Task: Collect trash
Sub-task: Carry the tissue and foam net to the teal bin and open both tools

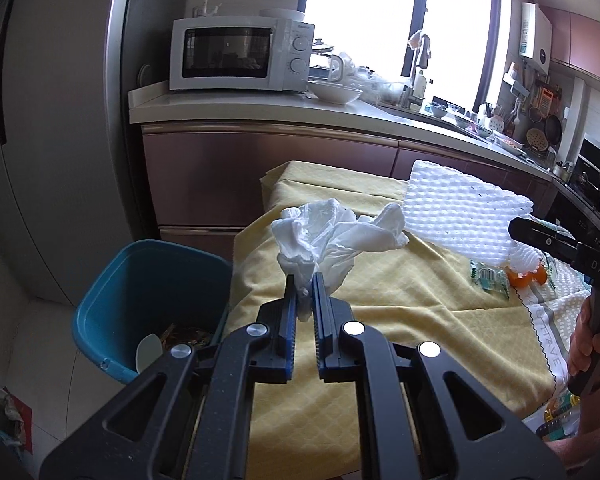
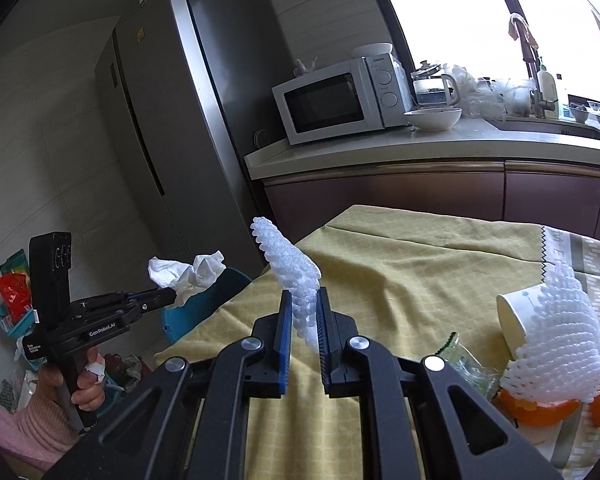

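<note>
Tissue wad (image 1: 324, 236) pinched in left hand-held gripper (image 1: 305, 280), foam net (image 2: 296, 276) clamped in right hand-held gripper (image 2: 305, 300) — both above tablecloth (image 1: 400, 304).

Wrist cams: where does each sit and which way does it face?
Left wrist: on the left gripper, facing tissue, bin, microwave; right gripper and hand show.
Right wrist: on the right gripper, facing foam net, table, fridge; left gripper and hand show.
Shared: tissue, foam net, bin, microwave, table.
</note>
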A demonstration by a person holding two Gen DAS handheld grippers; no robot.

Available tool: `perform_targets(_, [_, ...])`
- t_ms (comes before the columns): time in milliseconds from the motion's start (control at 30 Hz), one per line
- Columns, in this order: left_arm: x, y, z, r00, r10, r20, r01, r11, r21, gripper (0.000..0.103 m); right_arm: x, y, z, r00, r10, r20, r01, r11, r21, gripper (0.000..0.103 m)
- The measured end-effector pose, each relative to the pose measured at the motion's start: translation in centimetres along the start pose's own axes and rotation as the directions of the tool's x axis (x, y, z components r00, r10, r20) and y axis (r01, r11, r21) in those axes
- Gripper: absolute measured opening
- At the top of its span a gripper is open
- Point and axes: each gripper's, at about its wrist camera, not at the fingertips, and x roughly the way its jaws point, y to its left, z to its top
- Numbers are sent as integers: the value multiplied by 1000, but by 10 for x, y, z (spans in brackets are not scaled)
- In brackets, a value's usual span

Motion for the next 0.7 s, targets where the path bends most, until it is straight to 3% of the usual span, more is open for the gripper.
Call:
perform_targets(367, [-13, 69, -11, 992, 124, -11, -125, 987, -101, 8, 43, 40, 16, 994, 93, -58, -98, 992, -81, 11])
perform_targets(700, [-12, 108, -20, 983, 178, -40, -182, 971, -156, 8, 84, 77, 27, 982, 148, -117, -164, 976, -146, 11])
